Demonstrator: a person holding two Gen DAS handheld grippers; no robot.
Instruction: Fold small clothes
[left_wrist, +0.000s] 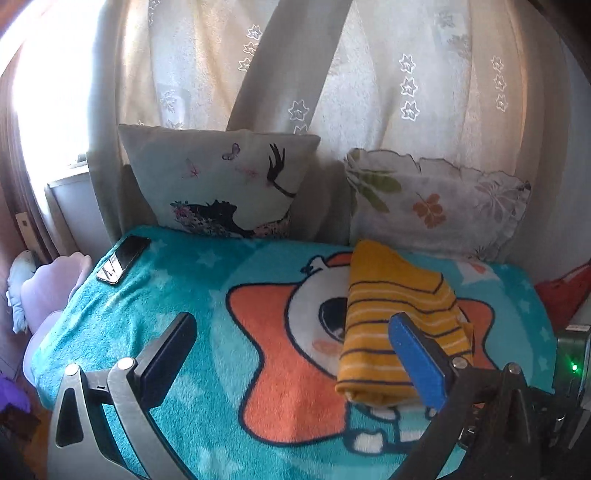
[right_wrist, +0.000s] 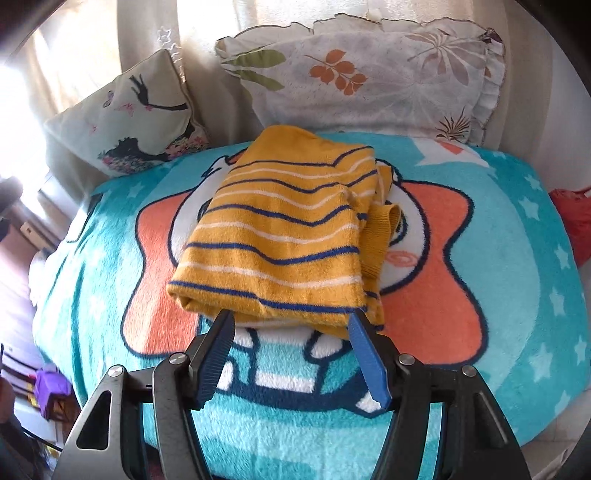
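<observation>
A yellow garment (left_wrist: 388, 295) with dark blue and white stripes lies folded into a thick rectangle on the turquoise cartoon blanket (left_wrist: 166, 295). In the left wrist view my left gripper (left_wrist: 291, 319) stands wide open over the blanket. Its blue-padded finger (left_wrist: 417, 362) overlaps the garment's near right edge in the picture, and nothing is between the jaws. In the right wrist view the folded garment (right_wrist: 288, 221) lies just beyond my right gripper (right_wrist: 291, 314). That gripper is open and its tips are at the garment's near edge without clamping it. A loose cuff sticks out on the garment's right side.
A black phone (left_wrist: 123, 258) lies on the blanket's far left corner. Two pillows lean against the curtain at the back, one with a dark figure print (left_wrist: 221, 184) and one with a leaf print (left_wrist: 436, 206). A red object (right_wrist: 572, 218) sits past the blanket's right edge.
</observation>
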